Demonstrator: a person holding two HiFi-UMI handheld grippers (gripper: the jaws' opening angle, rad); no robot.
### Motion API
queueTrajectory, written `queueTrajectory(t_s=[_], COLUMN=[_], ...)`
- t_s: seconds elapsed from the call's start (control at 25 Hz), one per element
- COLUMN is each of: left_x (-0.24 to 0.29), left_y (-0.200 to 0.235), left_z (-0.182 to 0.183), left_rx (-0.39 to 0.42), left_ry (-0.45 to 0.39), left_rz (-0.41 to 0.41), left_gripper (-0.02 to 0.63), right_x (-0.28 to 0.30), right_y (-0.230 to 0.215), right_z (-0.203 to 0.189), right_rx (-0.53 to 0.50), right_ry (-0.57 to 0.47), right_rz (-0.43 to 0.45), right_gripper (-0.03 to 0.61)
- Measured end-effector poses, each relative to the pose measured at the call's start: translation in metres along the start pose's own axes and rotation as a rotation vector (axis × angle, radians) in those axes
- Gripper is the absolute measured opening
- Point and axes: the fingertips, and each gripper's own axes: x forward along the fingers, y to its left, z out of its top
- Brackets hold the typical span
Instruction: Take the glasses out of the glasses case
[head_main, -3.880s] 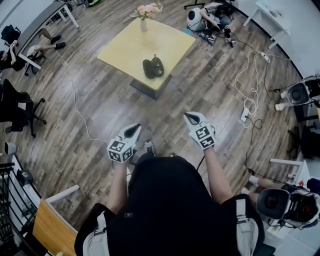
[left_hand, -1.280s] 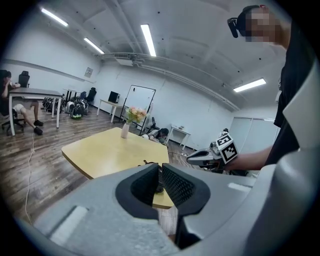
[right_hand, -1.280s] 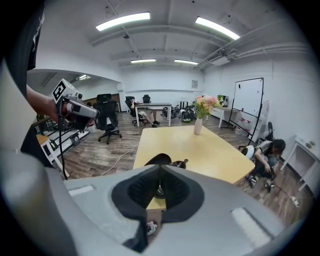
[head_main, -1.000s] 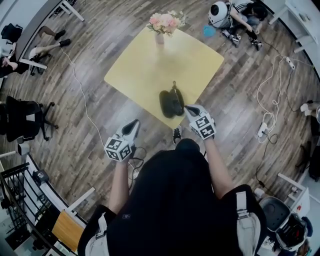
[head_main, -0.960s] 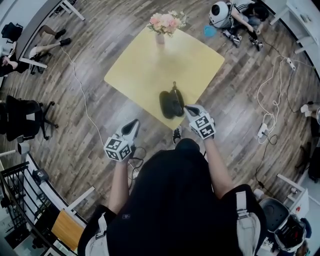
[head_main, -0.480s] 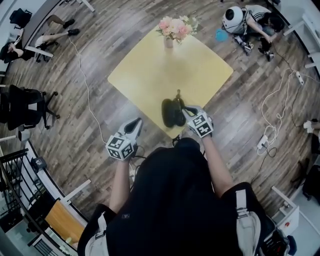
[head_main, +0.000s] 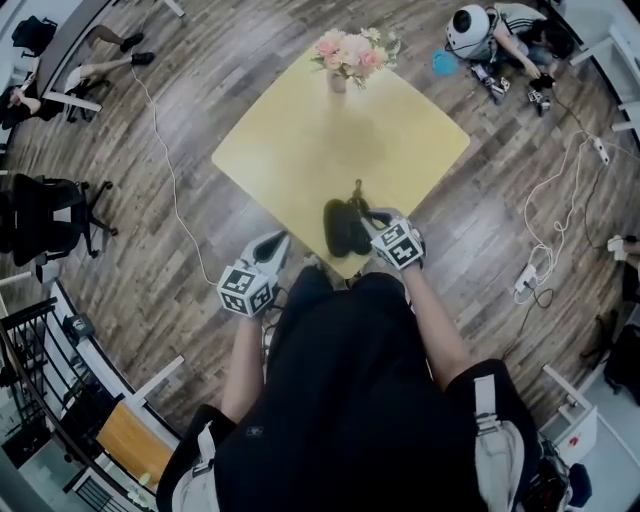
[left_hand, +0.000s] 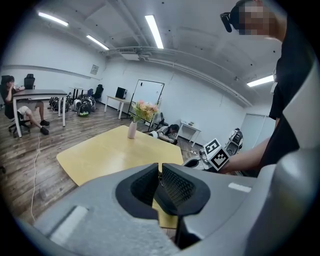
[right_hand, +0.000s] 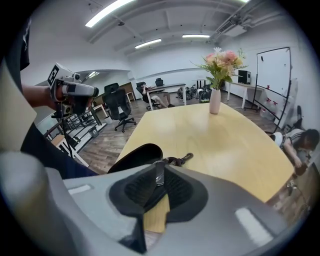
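Note:
A black glasses case (head_main: 343, 225) lies closed near the front corner of the yellow table (head_main: 340, 130), with a dark clip (head_main: 357, 188) at its far end. My right gripper (head_main: 368, 219) is at the case's right side. In the right gripper view the case (right_hand: 137, 155) sits just beyond my right gripper (right_hand: 159, 175), and a silver zipper pull (right_hand: 159, 171) shows in the seam between the closed pads. My left gripper (head_main: 277, 242) hangs off the table's left edge, apart from the case. In its own view the left gripper (left_hand: 159, 172) is shut on nothing.
A vase of pink flowers (head_main: 338, 78) stands at the table's far corner. Around the table is wooden floor, with a white cable (head_main: 165, 170) on the left, a power strip (head_main: 525, 282) on the right, a black office chair (head_main: 40, 215) far left and a person on the floor (head_main: 495, 25) behind.
The person has stepped up to the table. The right gripper has come from the floor side to the case's edge, and the left gripper has risen toward the table's left edge.

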Motion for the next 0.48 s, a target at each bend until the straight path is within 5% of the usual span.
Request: queueTrajectory(t_s=[0.48], left_x=[0.037], left_y=[0.04], left_z=[0.024], left_rx=[0.097], left_ry=[0.077], left_rz=[-0.252], left_gripper=[0.032], right_x=[0.002], right_y=[0.003], right_z=[-0.024], right_rx=[0.202], right_ry=[0.082], right_rz=[-0.158], right_gripper=[0.061])
